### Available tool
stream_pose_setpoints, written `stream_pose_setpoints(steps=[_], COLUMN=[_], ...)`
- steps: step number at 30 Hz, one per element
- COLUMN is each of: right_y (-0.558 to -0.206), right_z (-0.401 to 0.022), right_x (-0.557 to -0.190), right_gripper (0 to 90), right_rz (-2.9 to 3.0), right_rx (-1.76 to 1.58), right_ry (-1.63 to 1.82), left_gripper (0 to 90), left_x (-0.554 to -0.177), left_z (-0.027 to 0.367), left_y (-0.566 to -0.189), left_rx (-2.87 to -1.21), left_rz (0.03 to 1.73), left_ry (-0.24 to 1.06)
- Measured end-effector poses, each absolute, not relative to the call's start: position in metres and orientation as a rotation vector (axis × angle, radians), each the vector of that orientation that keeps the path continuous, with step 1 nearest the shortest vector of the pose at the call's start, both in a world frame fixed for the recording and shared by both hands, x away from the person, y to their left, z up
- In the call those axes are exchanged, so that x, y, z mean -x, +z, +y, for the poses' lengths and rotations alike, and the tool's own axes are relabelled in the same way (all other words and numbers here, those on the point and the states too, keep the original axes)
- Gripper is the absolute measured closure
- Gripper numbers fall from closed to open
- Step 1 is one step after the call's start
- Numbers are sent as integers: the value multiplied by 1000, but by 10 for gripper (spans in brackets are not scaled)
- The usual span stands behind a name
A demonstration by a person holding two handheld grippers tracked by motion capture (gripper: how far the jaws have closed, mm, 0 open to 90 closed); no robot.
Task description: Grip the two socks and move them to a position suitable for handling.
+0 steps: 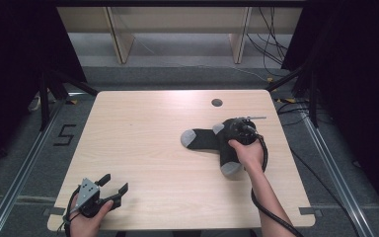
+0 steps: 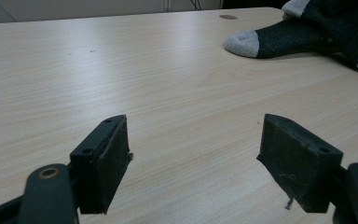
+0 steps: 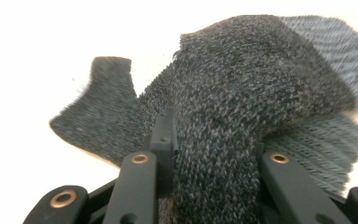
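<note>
You're probably in a lab: black curtains (image 1: 10,59) at both sides, cables (image 1: 271,44) trailing upper right, metal rails (image 1: 24,163) along the floor.

Pale wooden table (image 1: 143,143) with a round hole (image 1: 216,102), dark grey socks with light grey toes and heels (image 1: 203,139) right of centre, right gripper (image 1: 241,131) on them, left gripper (image 1: 109,190) spread wide near the front left corner

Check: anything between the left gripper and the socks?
Nothing: bare table between left gripper and socks, clear in the high view.
</note>
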State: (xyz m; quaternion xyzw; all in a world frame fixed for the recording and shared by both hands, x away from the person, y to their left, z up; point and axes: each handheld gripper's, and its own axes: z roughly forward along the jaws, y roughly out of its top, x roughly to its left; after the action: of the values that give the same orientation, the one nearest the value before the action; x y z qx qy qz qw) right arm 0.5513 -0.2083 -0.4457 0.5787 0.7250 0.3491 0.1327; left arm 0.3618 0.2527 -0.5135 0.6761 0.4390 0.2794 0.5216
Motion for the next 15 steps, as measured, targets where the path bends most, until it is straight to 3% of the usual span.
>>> stream_pose_setpoints(steps=[15], right_y=[-403], right_z=[-191], right_x=[-527], right_gripper=[690], right_rz=[2108], right_rx=[-1627], right_ry=[1109], left_gripper=[233], left_x=[-361], left_z=[253], left_y=[-513], left_rx=[-1625], left_rz=[1072], left_ry=[671])
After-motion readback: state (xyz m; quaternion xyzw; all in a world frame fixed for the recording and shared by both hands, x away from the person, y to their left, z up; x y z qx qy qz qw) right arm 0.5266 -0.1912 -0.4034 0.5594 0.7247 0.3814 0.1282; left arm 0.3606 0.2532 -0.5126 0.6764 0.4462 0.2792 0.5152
